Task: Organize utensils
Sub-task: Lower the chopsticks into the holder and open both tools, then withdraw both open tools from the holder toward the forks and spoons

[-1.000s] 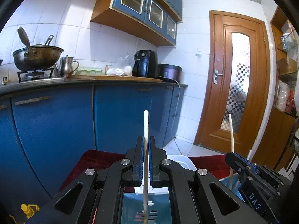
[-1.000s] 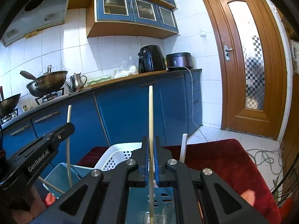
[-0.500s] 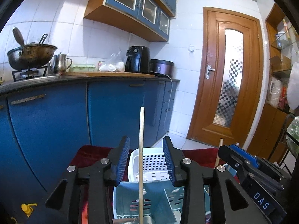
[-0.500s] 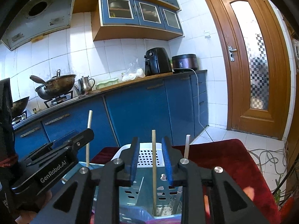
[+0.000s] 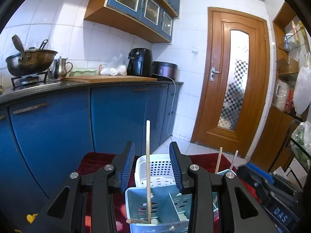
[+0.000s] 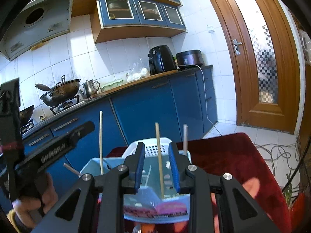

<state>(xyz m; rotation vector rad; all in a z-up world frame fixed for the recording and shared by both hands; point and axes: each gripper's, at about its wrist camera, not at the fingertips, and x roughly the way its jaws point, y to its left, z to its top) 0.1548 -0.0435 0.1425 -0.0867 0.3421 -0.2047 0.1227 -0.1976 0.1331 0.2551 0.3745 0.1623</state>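
A light blue utensil caddy (image 5: 136, 191) stands on a red cloth, with a white perforated basket (image 5: 163, 167) behind it. My left gripper (image 5: 152, 143) is open. A wooden chopstick (image 5: 148, 155) stands upright in the caddy between its jaws, touching neither pad. My right gripper (image 6: 156, 144) is open too, with another chopstick (image 6: 158, 136) standing free between its jaws in the caddy (image 6: 91, 163). Two more sticks (image 6: 101, 141) (image 6: 185, 137) stand in the caddy on either side. The left gripper's body (image 6: 58, 147) shows at the left of the right wrist view.
The red cloth (image 6: 233, 155) covers the surface under the caddy. Blue cabinets (image 5: 116, 116) with a worktop run behind, and a wooden door (image 5: 233, 77) stands at the right. Cables (image 6: 276, 149) lie on the tiled floor. A hand (image 6: 35, 203) holds the left gripper.
Both grippers went from shut on a chopstick to open. Each chopstick now stands free in the caddy, and both grippers have drawn back a little.
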